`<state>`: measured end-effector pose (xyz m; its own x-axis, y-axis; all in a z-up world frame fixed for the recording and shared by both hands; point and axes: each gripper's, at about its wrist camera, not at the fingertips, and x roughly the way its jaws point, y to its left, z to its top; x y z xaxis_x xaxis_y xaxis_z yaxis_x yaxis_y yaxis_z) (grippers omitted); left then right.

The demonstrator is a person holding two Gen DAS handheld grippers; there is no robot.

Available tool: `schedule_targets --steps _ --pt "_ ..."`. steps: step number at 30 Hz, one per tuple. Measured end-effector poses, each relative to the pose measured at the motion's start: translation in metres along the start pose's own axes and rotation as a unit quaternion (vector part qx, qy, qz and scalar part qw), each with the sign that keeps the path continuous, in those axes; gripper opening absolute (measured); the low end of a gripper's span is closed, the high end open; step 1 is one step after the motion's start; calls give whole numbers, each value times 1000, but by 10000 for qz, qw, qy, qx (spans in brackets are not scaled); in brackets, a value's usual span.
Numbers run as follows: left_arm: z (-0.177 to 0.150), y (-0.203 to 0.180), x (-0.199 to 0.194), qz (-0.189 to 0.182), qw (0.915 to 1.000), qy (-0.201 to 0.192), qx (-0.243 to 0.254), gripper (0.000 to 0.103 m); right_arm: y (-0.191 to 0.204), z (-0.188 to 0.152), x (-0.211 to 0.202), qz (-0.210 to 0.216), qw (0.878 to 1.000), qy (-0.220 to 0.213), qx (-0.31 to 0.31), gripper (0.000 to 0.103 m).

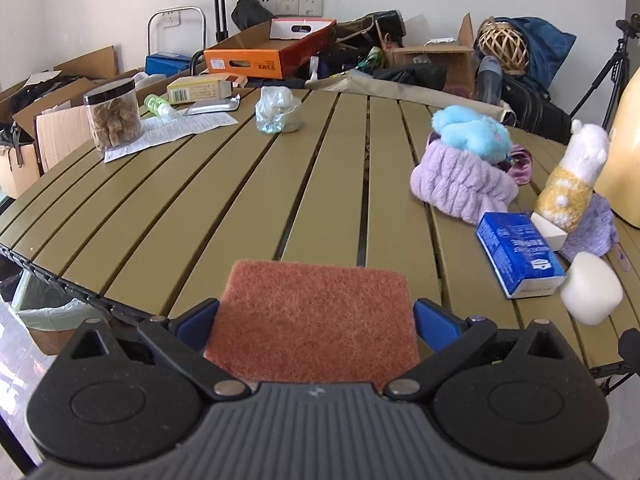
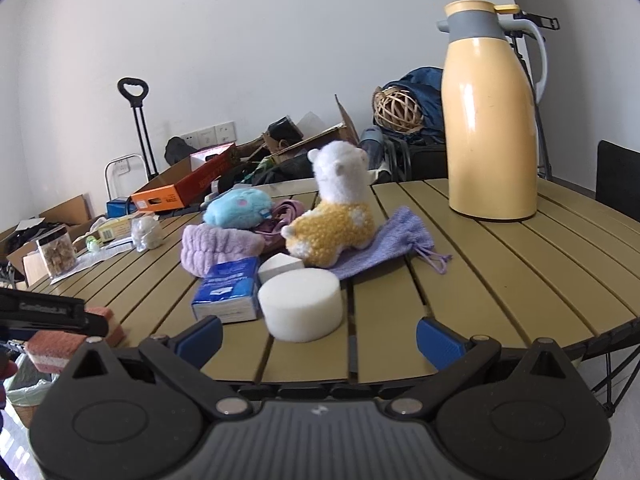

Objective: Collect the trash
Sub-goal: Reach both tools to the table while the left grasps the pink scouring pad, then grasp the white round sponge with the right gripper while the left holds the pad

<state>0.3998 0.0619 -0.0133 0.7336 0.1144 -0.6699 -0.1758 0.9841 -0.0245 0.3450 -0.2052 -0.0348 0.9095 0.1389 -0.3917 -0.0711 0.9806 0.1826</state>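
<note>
A cluttered room holds an olive slatted table point(image 1: 248, 200). The left gripper point(image 1: 316, 320) clamps a reddish-brown scouring sponge point(image 1: 312, 320) above the table's near edge. The right gripper point(image 2: 318, 338) hangs open, empty. Best carried level to the lined bin point(image 1: 44, 316) below left.

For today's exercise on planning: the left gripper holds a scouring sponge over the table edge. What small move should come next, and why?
Probably carry the sponge left and down toward the lined bin beside the table. The left gripper is shut on it, and the bin sits just below the table's edge on that side. The right gripper is open and holds nothing.
</note>
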Motion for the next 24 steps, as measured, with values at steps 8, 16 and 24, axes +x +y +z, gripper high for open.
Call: schedule_targets --steps 8,16,24 --pt "-5 3 9 17 9999 -28 -170 103 0 3 10 -26 10000 2 49 103" --pt "-3 8 2 -63 9991 -259 -323 100 8 11 32 -196 9998 -82 21 103" --pt "-1 16 -10 -171 9982 -428 -382 100 20 9 54 -554 9984 3 -142 103"
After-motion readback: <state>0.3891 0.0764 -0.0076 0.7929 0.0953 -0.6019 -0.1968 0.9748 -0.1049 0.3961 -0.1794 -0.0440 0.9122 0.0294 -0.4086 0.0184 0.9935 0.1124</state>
